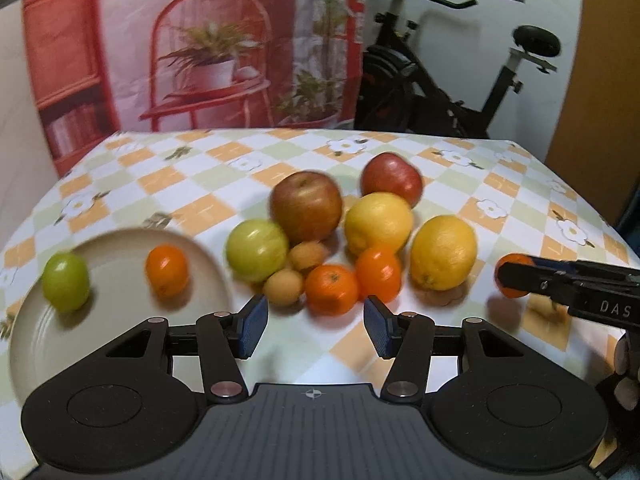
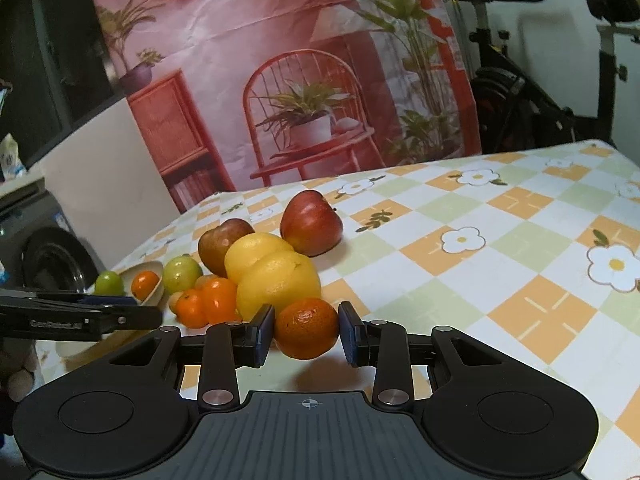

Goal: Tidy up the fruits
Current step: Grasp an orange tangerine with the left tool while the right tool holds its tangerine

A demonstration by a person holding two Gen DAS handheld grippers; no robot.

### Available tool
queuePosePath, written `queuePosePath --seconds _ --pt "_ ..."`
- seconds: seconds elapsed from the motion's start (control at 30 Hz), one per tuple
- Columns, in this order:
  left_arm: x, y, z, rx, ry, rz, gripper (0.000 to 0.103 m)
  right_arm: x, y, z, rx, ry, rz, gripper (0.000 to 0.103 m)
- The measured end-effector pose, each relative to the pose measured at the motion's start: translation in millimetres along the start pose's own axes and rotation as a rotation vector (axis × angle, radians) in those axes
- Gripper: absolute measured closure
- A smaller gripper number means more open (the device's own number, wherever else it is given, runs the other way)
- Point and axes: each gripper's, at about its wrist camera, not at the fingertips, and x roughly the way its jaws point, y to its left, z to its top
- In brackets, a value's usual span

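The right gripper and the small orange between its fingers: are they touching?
Touching. In the right wrist view both blue pads of the right gripper press against the sides of the small orange, which hangs clear above the tablecloth.

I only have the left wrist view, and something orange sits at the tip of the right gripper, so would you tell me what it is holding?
Observer: The right gripper has its jaws shut on a mandarin, lifted clear of the tablecloth.
Operator: Thank you. Is the fruit whole?
Observer: Yes, round and intact, with a rough brownish patch on its front.
Operator: And what lies beyond it?
Observer: Two lemons directly behind it, then a red apple further back.
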Motion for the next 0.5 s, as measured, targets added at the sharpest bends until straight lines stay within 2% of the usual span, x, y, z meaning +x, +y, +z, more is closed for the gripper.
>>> queuePosePath --seconds 0.13,0.17,0.23,0.37,0.5 --pt "7 -13 13 0.045 -0.009 -0.053 0.056 -1 -6 0 0.028 -0.006 0.024 0.071" --pt "12 -17 16 0.063 -0.005 -0.061 0.062 -1 -7 0 0.033 -0.007 0.028 0.071" --pt "18 -22 19 0.075 -0.002 -0.042 0.069 -2 -8 0 0.044 -0.009 0.035 0.071" --pt "30 -24 25 0.039 0.026 -0.063 0.069 -3 -9 -1 0.055 -0.015 0.045 0.071" --pt "36 -27 27 0.054 0.048 -0.065 0.069 -3 -10 -1 0.062 -0.019 0.05 0.071"
